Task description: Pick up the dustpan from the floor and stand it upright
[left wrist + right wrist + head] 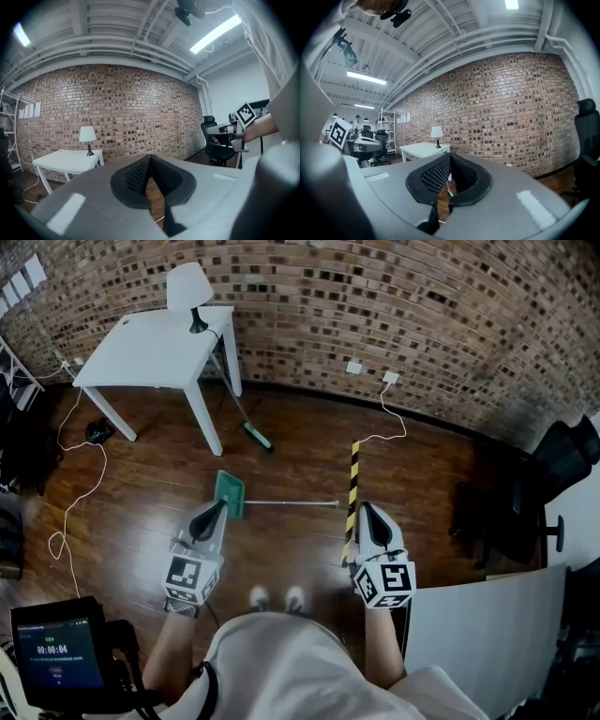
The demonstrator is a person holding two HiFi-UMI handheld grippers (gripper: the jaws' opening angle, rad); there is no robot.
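Dark wood floor (300, 456) along a brick wall (375, 306); from the head view we look steeply down on it. The dustpan (231, 495) lies flat on that floor, green pan at the left. Its long thin handle (291, 504) runs right and ends just short of a yellow-and-black striped strip (353, 484). So it's down, not upright, and nothing grips it. Our left gripper (219, 509) is held above the floor on the near side of the pan, its tip overlapping the pan's near edge in the head view. In its own view the jaws are together at the tips with nothing between them, just floorboards through the gap lower down. Our right gripper (365, 511) is beside the strip's near end, past the handle's tip, jaws together too and empty. Both point away from us toward the wall. Our shoes (277, 597) show between the two. Farther out, a broom (255, 435) stands slanted beside a leg of the white table (155, 352), green head on the floor. The table carries a lamp (188, 287). A white cable (75, 493) loops over the floor at left, and a second cable (394, 423) drops from a wall plug (390, 378). Black office chair (525, 502) at right, white panel (487, 624) at near right, a device with a lit screen (56, 651) at near left.
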